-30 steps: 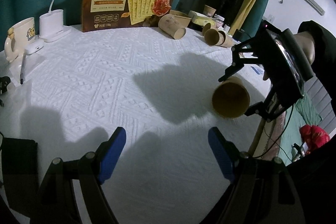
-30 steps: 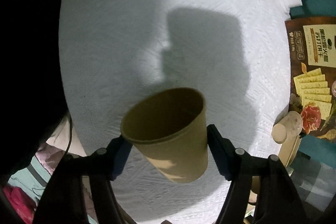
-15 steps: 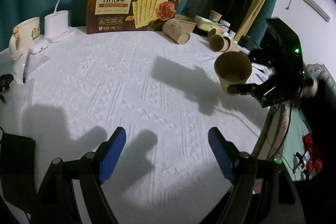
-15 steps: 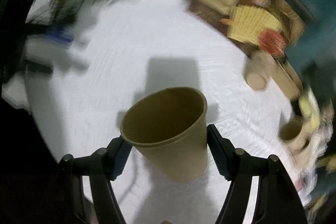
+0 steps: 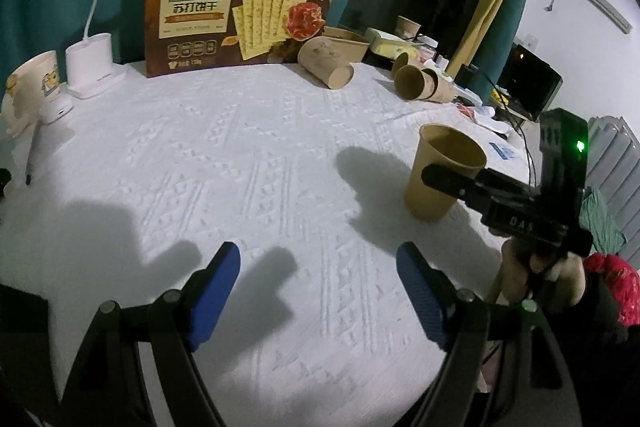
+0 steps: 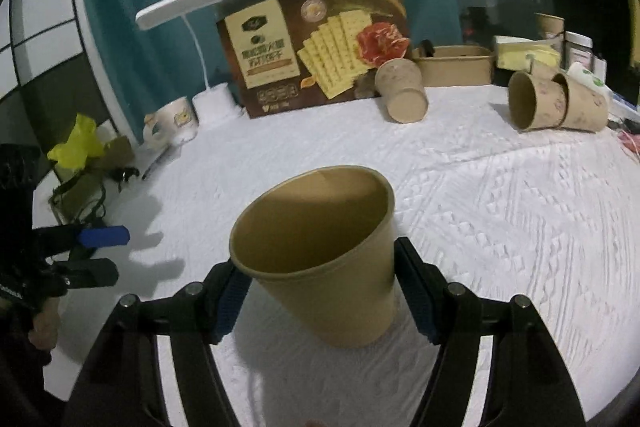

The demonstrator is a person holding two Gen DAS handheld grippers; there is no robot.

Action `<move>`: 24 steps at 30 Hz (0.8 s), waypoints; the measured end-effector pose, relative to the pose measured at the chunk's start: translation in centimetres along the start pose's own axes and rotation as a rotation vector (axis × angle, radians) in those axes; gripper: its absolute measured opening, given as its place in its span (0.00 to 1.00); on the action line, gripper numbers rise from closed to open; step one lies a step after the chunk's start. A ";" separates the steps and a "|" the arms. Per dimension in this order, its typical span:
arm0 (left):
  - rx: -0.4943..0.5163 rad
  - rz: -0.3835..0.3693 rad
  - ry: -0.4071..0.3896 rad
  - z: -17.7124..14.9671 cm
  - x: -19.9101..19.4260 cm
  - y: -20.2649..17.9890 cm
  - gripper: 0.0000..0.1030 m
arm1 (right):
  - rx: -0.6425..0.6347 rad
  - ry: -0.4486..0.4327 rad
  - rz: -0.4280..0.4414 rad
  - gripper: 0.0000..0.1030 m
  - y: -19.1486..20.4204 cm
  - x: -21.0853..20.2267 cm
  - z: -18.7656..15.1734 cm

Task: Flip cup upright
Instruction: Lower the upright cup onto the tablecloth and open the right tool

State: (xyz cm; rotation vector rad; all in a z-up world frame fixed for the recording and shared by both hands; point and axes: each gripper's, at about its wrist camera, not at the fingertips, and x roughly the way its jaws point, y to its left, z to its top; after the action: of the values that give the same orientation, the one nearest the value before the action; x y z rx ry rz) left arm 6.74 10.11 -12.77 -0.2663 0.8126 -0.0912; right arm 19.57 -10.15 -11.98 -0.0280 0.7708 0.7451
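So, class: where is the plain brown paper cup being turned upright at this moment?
The paper cup sits mouth-up between the pads of the right gripper, low in the right wrist view, over the white tablecloth; the left wrist view shows it at right.

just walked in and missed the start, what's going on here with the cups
A person holds a gripper in each hand over a white cloth-covered table. The right gripper has its jaws shut on a plain brown paper cup, mouth up, at or just above the cloth. The left gripper hangs open and empty nearby. Other paper cups lie on their sides near a cracker box.
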 end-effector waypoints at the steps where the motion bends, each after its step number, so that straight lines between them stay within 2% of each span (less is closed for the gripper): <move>1: 0.000 -0.001 0.001 0.1 0.2 -0.1 0.78 | 0.009 -0.005 -0.004 0.65 -0.2 0.1 -0.1; 14: -0.015 -0.015 0.013 0.2 0.7 -0.4 0.78 | 0.037 -0.004 -0.039 0.65 -0.6 -0.2 -1.4; 24: 0.016 -0.002 -0.007 -0.5 -0.2 -1.5 0.78 | 0.041 0.007 -0.061 0.65 0.2 -1.9 -2.6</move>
State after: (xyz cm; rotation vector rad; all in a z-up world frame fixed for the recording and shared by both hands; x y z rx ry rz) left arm 6.27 8.65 -12.54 -0.2518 0.8044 -0.0987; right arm 16.94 -11.84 -12.61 -0.0169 0.7882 0.6719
